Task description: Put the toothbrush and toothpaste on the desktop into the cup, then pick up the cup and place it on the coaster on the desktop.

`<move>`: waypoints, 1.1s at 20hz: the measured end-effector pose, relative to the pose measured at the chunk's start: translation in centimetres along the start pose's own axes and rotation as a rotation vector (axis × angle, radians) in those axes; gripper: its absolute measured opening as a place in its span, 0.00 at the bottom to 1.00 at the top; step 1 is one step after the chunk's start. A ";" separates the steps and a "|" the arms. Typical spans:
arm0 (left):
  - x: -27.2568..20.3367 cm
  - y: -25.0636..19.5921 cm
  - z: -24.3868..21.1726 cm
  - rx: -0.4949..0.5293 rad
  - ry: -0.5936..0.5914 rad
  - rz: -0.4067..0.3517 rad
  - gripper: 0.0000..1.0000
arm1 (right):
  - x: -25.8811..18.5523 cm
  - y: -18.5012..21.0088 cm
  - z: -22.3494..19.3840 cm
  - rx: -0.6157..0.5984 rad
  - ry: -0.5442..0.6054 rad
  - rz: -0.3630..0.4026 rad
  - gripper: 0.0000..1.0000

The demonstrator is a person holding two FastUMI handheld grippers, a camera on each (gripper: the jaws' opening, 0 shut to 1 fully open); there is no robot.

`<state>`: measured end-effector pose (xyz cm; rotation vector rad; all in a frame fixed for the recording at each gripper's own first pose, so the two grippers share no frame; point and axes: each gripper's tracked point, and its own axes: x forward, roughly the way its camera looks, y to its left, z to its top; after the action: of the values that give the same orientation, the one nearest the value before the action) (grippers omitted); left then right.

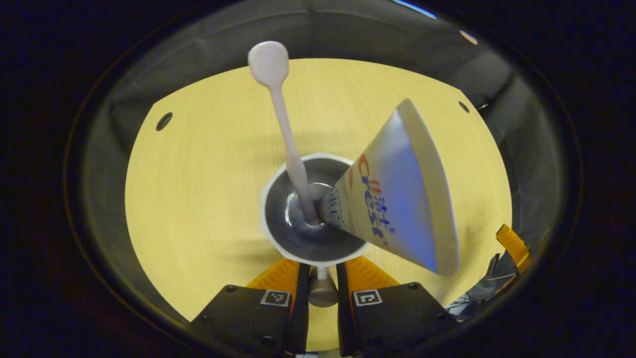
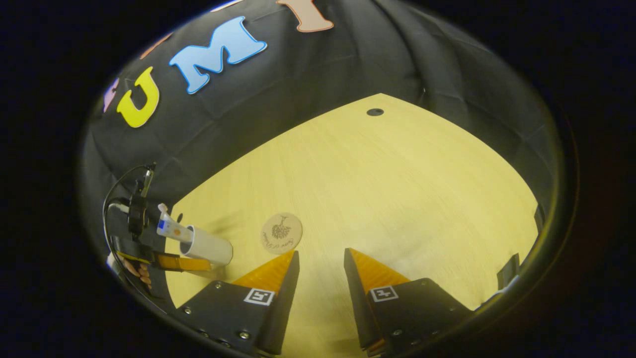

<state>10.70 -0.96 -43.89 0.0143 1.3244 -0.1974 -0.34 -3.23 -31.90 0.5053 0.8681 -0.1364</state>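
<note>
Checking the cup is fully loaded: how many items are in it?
2: toothbrush standing at the cup's centre, toothpaste leaning right of it.

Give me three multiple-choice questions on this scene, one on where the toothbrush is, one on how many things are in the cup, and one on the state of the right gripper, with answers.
1. Where is the toothbrush?
A. Flat on the desk
B. Standing in the cup
C. On the coaster

2. How many things are in the cup?
A. None
B. One
C. Two

3. What is the state of the right gripper?
A. Open and holding nothing
B. Shut on the cup
C. Shut on the coaster

Answers:
1 B: in the left gripper view its handle rises out of the cup.
2 C: the toothbrush and the toothpaste both stand inside.
3 A: in the right gripper view its fingers are spread apart over bare desk, the coaster lying just beyond them.
</note>
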 end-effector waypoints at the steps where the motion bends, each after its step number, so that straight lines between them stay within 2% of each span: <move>1: 0.0 -0.1 0.2 0.008 -0.005 0.001 0.32 | 0.0 0.0 -0.1 0.001 -0.001 -0.002 0.55; 2: -0.2 -0.3 0.4 0.023 -0.012 0.005 0.29 | -0.1 -0.1 0.0 0.004 -0.002 -0.004 0.55; 4: -0.5 -1.0 1.1 0.068 -0.027 0.016 0.32 | -0.3 -0.2 -0.1 0.009 -0.002 -0.006 0.55; 7: -0.8 -3.0 1.9 0.143 -0.047 0.013 0.31 | -0.4 -0.4 -0.2 0.019 -0.001 -0.008 0.55; 12: -0.2 -7.4 2.3 0.215 -0.037 -0.030 0.32 | -0.9 -1.3 -0.2 0.043 -0.010 -0.020 0.55; 13: -0.2 -8.2 2.2 0.224 -0.034 -0.038 0.37 | -1.2 -1.7 -0.3 0.050 -0.011 -0.024 0.55; 14: -0.1 -9.1 2.3 0.233 -0.032 -0.047 0.31 | -1.3 -1.9 -0.4 0.058 -0.012 -0.029 0.55; 17: 0.2 -11.3 3.1 0.262 -0.031 -0.065 0.31 | -1.7 -3.1 -0.7 0.090 -0.013 -0.045 0.55; 18: 0.3 -11.8 3.1 0.278 -0.030 -0.068 0.26 | -1.9 -3.6 -0.8 0.101 -0.013 -0.051 0.55; 19: 0.6 -12.4 3.2 0.294 -0.026 -0.069 0.31 | -2.0 -4.2 -1.0 0.112 -0.013 -0.058 0.55; 20: 0.7 -13.0 3.2 0.307 -0.022 -0.072 0.26 | -2.2 -4.6 -1.2 0.123 -0.014 -0.064 0.55; 21: 1.0 -13.7 3.1 0.316 -0.016 -0.077 0.31 | -2.4 -5.1 -1.3 0.137 -0.016 -0.073 0.55; 22: 1.2 -14.5 3.0 0.324 -0.008 -0.083 0.31 | -2.7 -5.5 -1.4 0.148 -0.018 -0.081 0.55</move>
<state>11.69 -15.75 -42.85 0.2324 1.2739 -0.4803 -4.80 -7.61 -32.64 0.6063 0.8649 -0.2802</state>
